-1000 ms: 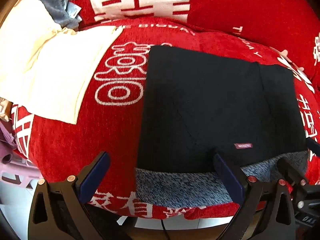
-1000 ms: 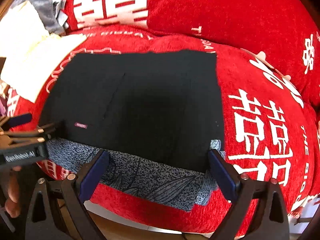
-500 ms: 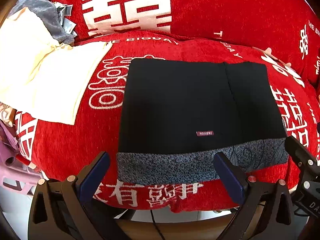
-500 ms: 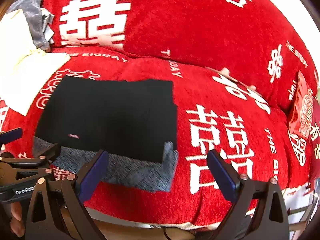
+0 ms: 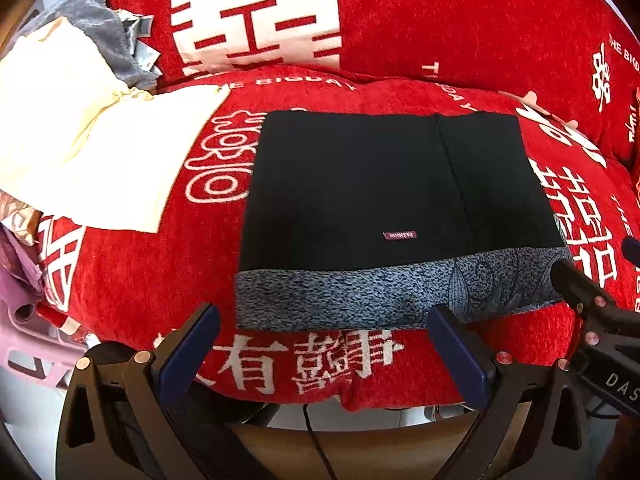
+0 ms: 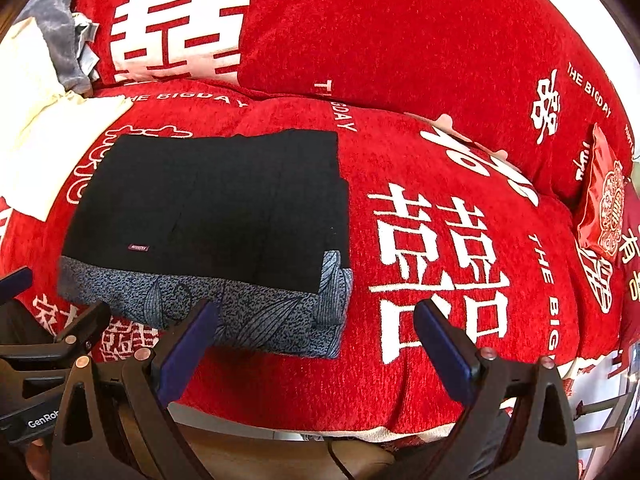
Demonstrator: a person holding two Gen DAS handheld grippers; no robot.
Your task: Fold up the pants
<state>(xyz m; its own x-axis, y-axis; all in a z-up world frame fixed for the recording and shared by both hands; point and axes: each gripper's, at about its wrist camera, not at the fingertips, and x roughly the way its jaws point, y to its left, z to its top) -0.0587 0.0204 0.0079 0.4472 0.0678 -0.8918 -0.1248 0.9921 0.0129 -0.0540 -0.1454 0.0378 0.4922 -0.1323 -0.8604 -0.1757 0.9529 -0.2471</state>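
The black pants (image 5: pixel 384 188) lie folded into a flat rectangle on the red sofa cushion (image 5: pixel 132 276), with a grey speckled lining band along the near edge. They also show in the right wrist view (image 6: pixel 216 200). My left gripper (image 5: pixel 320 344) is open and empty, held just in front of the pants' near edge. My right gripper (image 6: pixel 316 344) is open and empty, held off the pants' near right corner. The right gripper's tips (image 5: pixel 576 284) show at the right of the left wrist view; the left gripper (image 6: pixel 48 344) shows at the left of the right wrist view.
A cream cloth (image 5: pixel 80 140) and a grey garment (image 5: pixel 108 44) lie at the left of the sofa. Red back cushions (image 6: pixel 360 40) with white characters stand behind. A red packet (image 6: pixel 604 196) lies at the far right. The sofa's front edge is just below both grippers.
Both grippers have pulled back and away from the pants, which now lie flat and free. The right gripper has swung to the right.
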